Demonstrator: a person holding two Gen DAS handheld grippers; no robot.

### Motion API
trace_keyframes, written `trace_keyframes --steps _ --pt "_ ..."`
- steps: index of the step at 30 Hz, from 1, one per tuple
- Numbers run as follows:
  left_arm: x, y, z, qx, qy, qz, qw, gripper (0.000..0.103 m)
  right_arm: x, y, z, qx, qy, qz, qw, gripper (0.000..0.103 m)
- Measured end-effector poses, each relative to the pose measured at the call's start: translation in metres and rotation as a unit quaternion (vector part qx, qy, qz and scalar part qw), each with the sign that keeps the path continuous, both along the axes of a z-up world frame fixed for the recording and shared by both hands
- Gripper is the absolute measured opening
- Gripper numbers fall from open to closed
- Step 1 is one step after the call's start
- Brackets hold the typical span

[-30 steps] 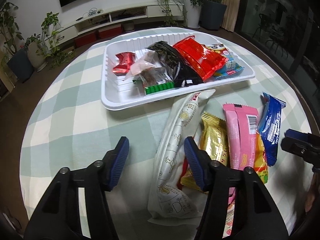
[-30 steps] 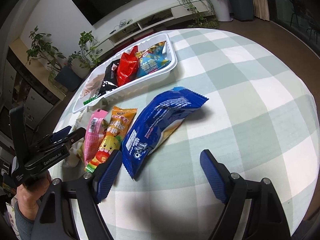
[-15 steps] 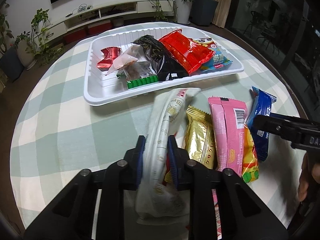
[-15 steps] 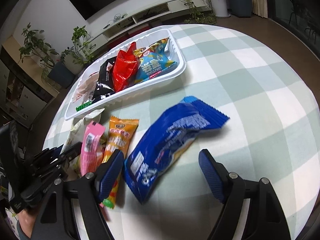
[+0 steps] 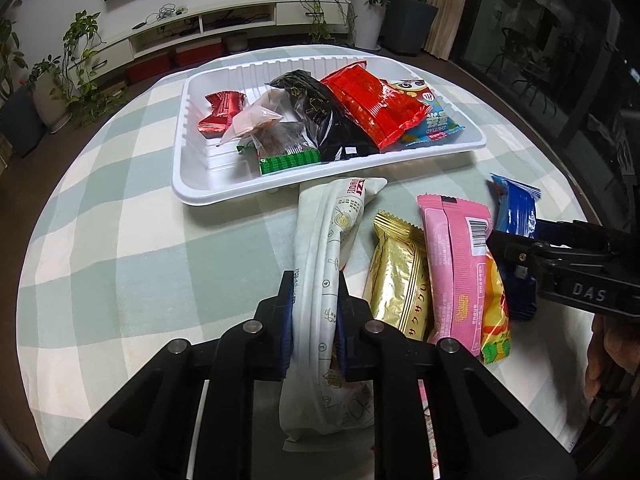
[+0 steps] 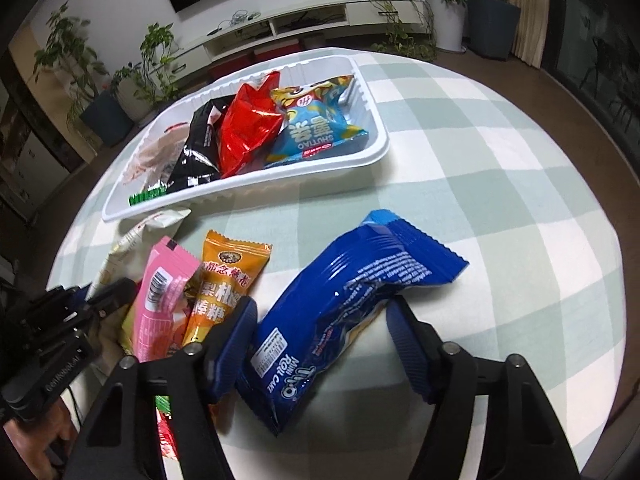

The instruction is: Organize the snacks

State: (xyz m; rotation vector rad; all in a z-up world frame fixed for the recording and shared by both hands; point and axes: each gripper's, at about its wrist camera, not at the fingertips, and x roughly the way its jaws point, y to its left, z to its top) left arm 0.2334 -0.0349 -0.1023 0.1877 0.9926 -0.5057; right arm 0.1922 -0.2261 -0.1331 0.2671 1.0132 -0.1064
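Round table under a pale green and white checked cloth (image 5: 120,240); contents listed left to right, clock directions taken from the left wrist view.

1. White plastic tray (image 5: 208,196), at twelve o'clock, far side of the table. Holds a red foil sweet (image 5: 220,114), a clear pinkish packet (image 5: 256,120), a green-edged packet (image 5: 290,160), a black packet (image 5: 324,120), a red packet (image 5: 372,108) and a light blue cartoon-print packet (image 5: 430,124), overlapping one another.

2. Left gripper (image 5: 314,316), at six o'clock. Jaws drawn in almost fully, blue pads pressed on both sides of a long white packet (image 5: 340,216). The packet runs from between the pads toward the tray; its far tip lies just beside the tray's near rim.

3. Gold packet (image 5: 396,280), at four o'clock, flat on the cloth, just beside the white packet.

4. Pink packet (image 5: 456,260), barcode up, touching the gold one.

5. Orange packet (image 6: 228,280), partly under the pink one.

6. Blue packet (image 6: 352,304), at three o'clock, lettered "Mini Roll Cake". It lies between the pads of the right gripper (image 6: 320,320). Jaws about half open and closing; the right pad meets the wrapper's edge, but whether the left pad touches it cannot be told.

7. Background: low white media unit (image 5: 200,28), potted plants (image 5: 80,68).
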Motion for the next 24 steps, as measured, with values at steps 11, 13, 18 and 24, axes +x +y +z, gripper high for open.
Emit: trace_keyframes --steps 11,13,18,24 --pt "-0.001 0.006 0.003 -0.012 -0.003 0.009 0.9999 0.014 -0.006 0.002 0.002 -0.017 -0.003 0.026 1.0 0.028" --pt "-0.001 0.007 0.004 -0.015 -0.004 0.011 0.9998 0.014 -0.01 0.001 0.004 -0.013 -0.009 0.025 1.0 0.027" --pt "0.0 0.012 0.006 -0.028 -0.002 0.018 0.9994 0.014 -0.021 -0.004 0.014 -0.007 -0.031 0.018 0.999 0.027" --pt "-0.001 0.019 0.013 -0.044 -0.008 0.028 0.9986 0.014 -0.028 -0.013 0.03 0.001 -0.057 0.01 0.998 0.027"
